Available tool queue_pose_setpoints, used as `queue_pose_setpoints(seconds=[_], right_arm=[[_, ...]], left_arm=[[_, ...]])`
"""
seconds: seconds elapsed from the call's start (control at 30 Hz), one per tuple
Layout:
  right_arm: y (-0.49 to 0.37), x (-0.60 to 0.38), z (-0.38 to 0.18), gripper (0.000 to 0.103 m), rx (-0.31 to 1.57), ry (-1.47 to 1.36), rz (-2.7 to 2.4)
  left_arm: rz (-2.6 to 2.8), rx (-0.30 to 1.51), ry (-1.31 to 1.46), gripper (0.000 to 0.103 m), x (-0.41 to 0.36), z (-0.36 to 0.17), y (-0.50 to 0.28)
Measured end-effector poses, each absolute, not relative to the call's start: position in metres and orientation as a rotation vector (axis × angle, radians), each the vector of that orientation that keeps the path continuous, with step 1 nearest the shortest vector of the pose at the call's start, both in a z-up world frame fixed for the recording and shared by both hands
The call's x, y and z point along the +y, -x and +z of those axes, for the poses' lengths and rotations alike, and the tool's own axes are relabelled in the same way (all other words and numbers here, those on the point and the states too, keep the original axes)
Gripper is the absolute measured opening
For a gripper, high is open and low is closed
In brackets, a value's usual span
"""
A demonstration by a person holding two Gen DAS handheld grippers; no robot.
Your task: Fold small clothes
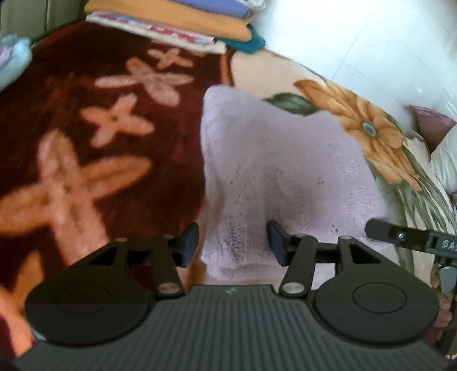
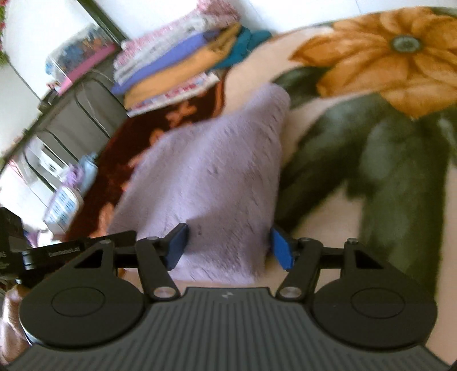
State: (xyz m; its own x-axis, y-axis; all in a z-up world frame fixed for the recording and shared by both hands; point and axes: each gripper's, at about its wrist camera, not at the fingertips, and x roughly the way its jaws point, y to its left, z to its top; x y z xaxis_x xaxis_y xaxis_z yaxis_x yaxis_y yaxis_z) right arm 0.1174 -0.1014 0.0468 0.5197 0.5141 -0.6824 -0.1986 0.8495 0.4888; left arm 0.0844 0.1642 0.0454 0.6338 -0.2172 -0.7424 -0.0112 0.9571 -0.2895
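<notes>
A fluffy lilac garment [image 1: 285, 171] lies folded and flat on a flowered blanket [image 1: 71, 128]. My left gripper [image 1: 232, 244] hovers open over its near left corner, with the pads apart and not pressing the cloth. In the right wrist view the same lilac garment [image 2: 214, 171] stretches away from me. My right gripper [image 2: 230, 247] is open astride its near edge, one blue pad [image 2: 281, 248] beside the cloth's right side. A black bar of the right tool [image 1: 400, 237] pokes in at the garment's right edge.
A stack of folded clothes [image 1: 177, 20] in orange, purple and teal sits at the blanket's far edge [image 2: 177, 65]. Pale blue patterned clothes [image 2: 68, 194] lie at the left. A white floor [image 1: 371, 42], a maroon cushion [image 1: 434, 125] and a dark cabinet [image 2: 85, 114] border the blanket.
</notes>
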Motion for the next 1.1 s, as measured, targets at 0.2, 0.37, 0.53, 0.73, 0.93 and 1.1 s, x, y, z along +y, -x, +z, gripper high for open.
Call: queue_pose_setpoints(seconds=[0.2,0.37,0.53,0.73,0.93,1.1], right_arm=[[-0.111,-0.111,0.046,0.071,0.951,-0.39,0.458],[-0.119,-0.12,0.071,0.087,0.861,-0.443,0.45],[-0.148,-0.121,0.066,0.091,0.892,-0.505,0.433],[-0.174,-0.111,0.028,0.093,0.963,-0.619,0.473],[-0.187,-0.097,0.021,0.09,0.947,-0.634,0.511],[-0.186,-0.092,0.031,0.06,0.932,-0.597,0.495]], left_arm=[[-0.129,0.866,0.366,0.054,0.18,0.051,-0.074],[-0.112,0.78,0.391,0.081,0.177,0.065,-0.084],[-0.082,0.823,0.408,0.081,0.171,0.052,-0.108],[-0.105,0.852,0.521,0.081,0.172,0.031,-0.119],[-0.201,0.85,0.65,0.075,0.171,0.019,-0.128],[-0.221,0.839,0.664,0.045,0.171,0.024,-0.126]])
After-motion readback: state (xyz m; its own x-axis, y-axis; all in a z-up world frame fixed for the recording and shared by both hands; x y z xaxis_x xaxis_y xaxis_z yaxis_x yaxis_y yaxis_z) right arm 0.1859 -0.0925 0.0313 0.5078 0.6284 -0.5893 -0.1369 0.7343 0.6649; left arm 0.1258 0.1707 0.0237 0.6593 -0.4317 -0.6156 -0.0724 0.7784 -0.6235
